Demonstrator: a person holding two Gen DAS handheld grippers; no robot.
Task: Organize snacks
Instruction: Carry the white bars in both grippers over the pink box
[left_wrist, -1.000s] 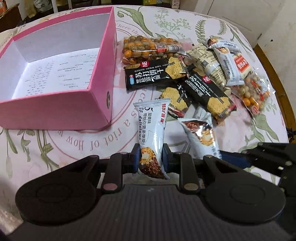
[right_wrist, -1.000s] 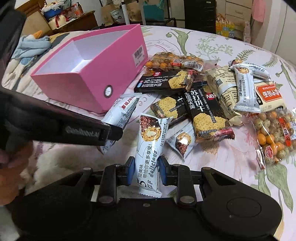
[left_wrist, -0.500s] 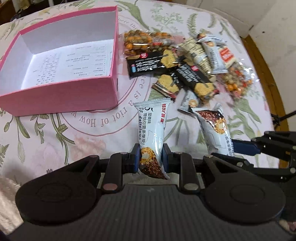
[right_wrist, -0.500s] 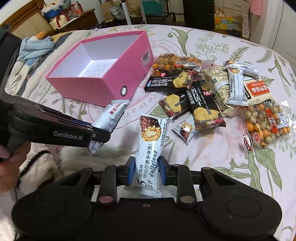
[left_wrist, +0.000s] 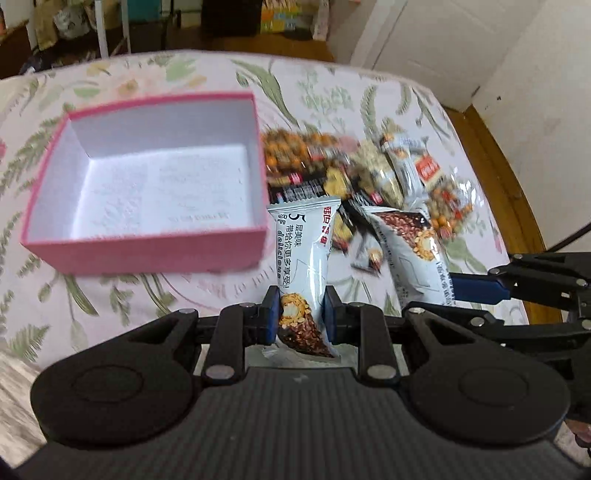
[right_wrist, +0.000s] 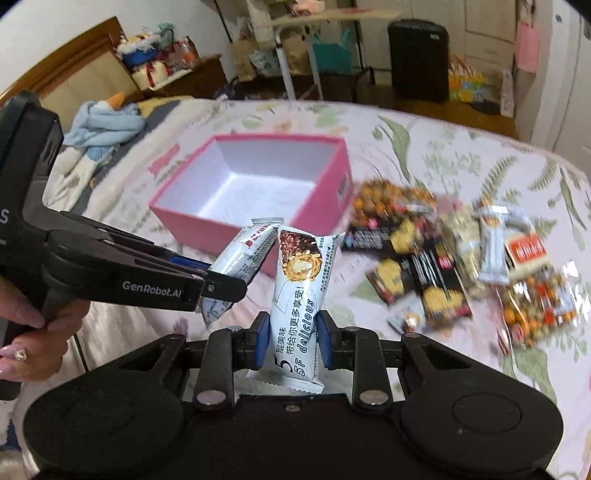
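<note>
My left gripper (left_wrist: 300, 314) is shut on a white snack bar (left_wrist: 303, 258) that stands upright between its blue pads. My right gripper (right_wrist: 290, 334) is shut on a second white snack bar (right_wrist: 295, 295) of the same kind. Both bars hang in the air above the flowered cloth. The open pink box (left_wrist: 147, 181) with a white inside lies left of the left-hand bar; in the right wrist view the pink box (right_wrist: 255, 184) sits beyond both bars. The other gripper shows in each view: the right gripper (left_wrist: 436, 291) and the left gripper (right_wrist: 218, 284).
A heap of loose snack packs (right_wrist: 443, 258) lies right of the box: black cracker packs, bags of orange nuts, more white bars. A hand (right_wrist: 33, 339) holds the left tool. The bed's wooden edge (left_wrist: 498, 177) runs at the right. Furniture stands behind.
Both grippers rose with their bars, so the cloth, box and snack heap look smaller and farther. The box now sits more central in both views.
</note>
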